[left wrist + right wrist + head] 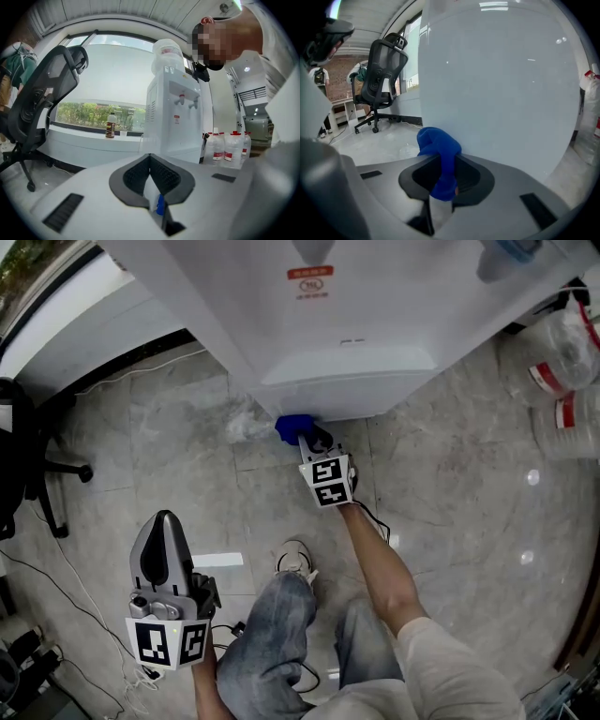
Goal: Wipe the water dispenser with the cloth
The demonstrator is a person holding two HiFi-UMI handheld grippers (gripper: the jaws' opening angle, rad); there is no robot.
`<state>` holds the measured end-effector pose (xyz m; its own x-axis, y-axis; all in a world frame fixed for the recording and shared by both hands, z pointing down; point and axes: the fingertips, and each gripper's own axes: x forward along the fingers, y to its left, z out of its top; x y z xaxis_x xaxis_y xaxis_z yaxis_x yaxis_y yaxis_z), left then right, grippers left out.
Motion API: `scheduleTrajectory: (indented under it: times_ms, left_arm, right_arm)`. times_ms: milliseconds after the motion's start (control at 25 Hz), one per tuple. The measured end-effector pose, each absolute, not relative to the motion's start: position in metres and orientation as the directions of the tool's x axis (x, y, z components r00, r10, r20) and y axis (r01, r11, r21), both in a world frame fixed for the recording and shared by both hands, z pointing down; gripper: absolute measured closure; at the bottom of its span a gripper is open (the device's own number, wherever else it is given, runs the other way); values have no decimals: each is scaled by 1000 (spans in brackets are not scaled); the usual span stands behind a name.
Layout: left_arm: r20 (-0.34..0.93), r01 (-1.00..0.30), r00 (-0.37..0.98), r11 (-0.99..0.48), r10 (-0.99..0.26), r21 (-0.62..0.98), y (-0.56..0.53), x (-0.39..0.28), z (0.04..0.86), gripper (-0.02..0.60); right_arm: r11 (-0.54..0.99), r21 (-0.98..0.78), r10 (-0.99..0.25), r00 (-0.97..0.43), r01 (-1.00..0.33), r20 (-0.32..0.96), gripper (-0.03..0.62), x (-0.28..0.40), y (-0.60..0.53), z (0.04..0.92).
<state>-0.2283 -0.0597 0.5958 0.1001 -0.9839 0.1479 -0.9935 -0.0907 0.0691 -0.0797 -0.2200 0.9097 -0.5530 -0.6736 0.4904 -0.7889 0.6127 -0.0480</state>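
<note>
The white water dispenser point(347, 324) stands on the floor ahead of me; in the right gripper view its side panel point(501, 84) fills the frame. A bunched blue cloth point(292, 427) is pressed against the dispenser's bottom front edge. My right gripper point(307, 440) is shut on that cloth point(439, 154), which bulges out past the jaws. My left gripper point(166, 523) hangs low at the left, away from the dispenser, its jaws together with nothing between them point(151, 161). From there the dispenser point(173, 117) shows upright with its bottle on top.
A black office chair point(28, 456) stands at the left. Water bottles wrapped in plastic point(562, 352) sit to the right of the dispenser. A crumpled clear bag point(246, 423) lies by the dispenser's base. Cables point(56, 587) run over the floor, and a brown bottle point(110, 125) stands on the sill.
</note>
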Motion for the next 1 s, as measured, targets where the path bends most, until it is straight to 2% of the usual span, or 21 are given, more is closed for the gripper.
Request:
scheduleTrajectory:
  times_ms: [520, 680, 1000]
  left_arm:
    - [148, -955, 295, -289, -944, 62, -121, -147, 602, 571]
    - [149, -949, 316, -308, -937, 75, -123, -141, 606, 571]
    - [105, -946, 322, -315, -941, 74, -122, -135, 574, 571]
  right_arm:
    - [290, 15, -822, -241, -957, 516, 514, 126, -262, 909]
    - [266, 10, -841, -227, -964, 491, 514, 136, -257, 894]
    - [301, -20, -842, -276, -953, 463, 514, 110, -222, 829]
